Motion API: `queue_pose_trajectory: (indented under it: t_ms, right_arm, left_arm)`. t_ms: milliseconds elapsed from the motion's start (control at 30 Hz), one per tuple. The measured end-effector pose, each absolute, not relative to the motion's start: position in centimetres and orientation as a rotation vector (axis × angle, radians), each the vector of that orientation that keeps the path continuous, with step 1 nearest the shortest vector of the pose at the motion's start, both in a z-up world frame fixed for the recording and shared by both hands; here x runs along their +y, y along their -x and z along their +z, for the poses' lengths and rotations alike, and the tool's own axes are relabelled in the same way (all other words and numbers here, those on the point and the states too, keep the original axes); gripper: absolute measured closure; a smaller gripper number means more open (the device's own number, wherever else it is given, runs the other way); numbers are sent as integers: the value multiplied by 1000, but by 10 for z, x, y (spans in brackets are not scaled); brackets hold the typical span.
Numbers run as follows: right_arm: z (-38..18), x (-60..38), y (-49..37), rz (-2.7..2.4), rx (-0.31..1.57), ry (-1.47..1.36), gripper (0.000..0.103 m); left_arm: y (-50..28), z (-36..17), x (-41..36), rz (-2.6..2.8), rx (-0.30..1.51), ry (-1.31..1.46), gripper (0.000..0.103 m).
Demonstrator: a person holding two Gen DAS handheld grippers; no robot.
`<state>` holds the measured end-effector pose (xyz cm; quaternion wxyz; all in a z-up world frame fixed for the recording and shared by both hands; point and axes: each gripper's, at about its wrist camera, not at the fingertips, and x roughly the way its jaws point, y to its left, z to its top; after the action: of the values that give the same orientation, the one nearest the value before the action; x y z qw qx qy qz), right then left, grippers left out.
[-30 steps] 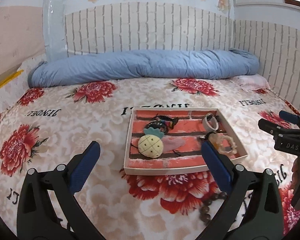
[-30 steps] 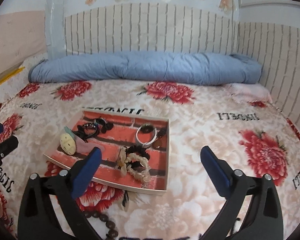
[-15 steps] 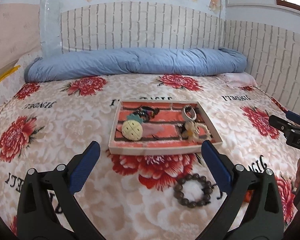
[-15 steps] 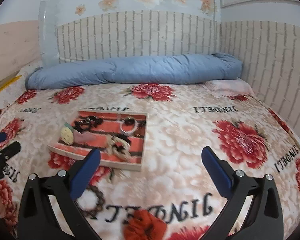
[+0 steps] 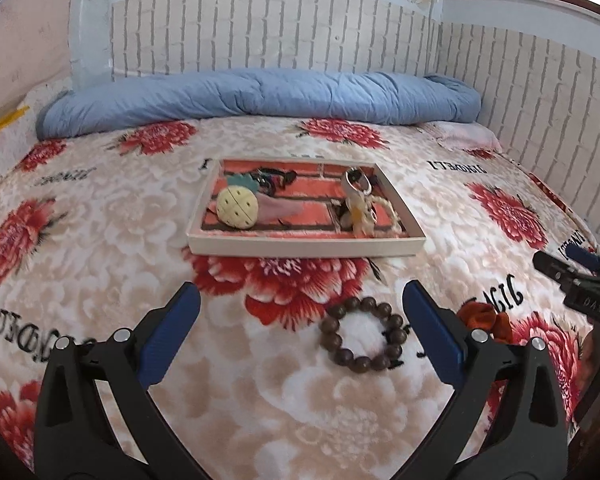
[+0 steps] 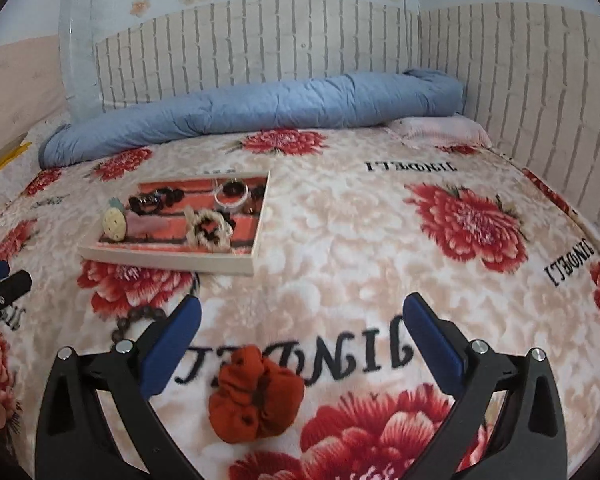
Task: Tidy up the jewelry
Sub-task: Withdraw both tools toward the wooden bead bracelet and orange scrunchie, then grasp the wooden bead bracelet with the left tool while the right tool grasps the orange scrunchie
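Jewelry tray point(image 5: 305, 246) is now farther off: both grippers, left point(image 5: 300, 334) and right point(image 6: 300, 338), have pulled back, jaws wide open and empty. In front of the tray, 2 pieces wait: bead bracelet point(image 5: 362, 334) and red scrunchie point(image 6: 256, 400).

Tray point(image 5: 300, 246): shallow, rectangular, pale rim, red brick-pattern liner; lies flat on the floral blanket. Contents, left side: cream pineapple charm point(image 5: 236, 209) with teal leaves, lying on a pink piece; dark hair ties point(image 6: 154, 201) behind it. Right side: silver bangle point(image 6: 231, 194) at the rear; cream shell bracelet point(image 6: 208, 231) in front of it, heaped over dark items.

Bead bracelet point(image 5: 362, 334): brown wooden beads, closed loop, flat on the blanket near the tray's front edge, outside it.

Scrunchie point(image 6: 256, 394): rust-red fabric, bunched, on the blanket beside the bead bracelet, apart from it.
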<state>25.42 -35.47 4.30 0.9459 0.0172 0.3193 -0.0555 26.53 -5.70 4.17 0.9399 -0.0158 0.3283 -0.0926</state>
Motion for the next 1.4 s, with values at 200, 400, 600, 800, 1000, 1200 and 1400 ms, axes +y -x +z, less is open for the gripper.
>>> queue_pose_trajectory:
  t_ms: [200,400,600,800,1000,1200,1400]
  right_arm:
    - [6,-353,-253,-163,702,38,4]
    - [-14,-355,-252,-165,723,70,5]
    - [-26,-362,-255,-137,752,35,14]
    - [-42,-360,-261,-116,808,27,26]
    - [-55,-356,-268,-71,866,15,39]
    - [-59,-357,-271,-22,884,-48,64]
    - [-56,-350,-270,-4,871,-34,77]
  left_arm:
    - [-269,15,-68,-199,715,9,5]
    - [-281,-20,-82,-193,788,-14,6]
    - [-297,-43,-90,-205,863,28,9]
    - [-311,-59,-102,-195,914,13,25]
    - [-322,-72,-109,-192,952,-10,31]
    - [-326,-75,-111,-191,958,-19,45]
    - [-326,-76,-111,-181,950,-25,66]
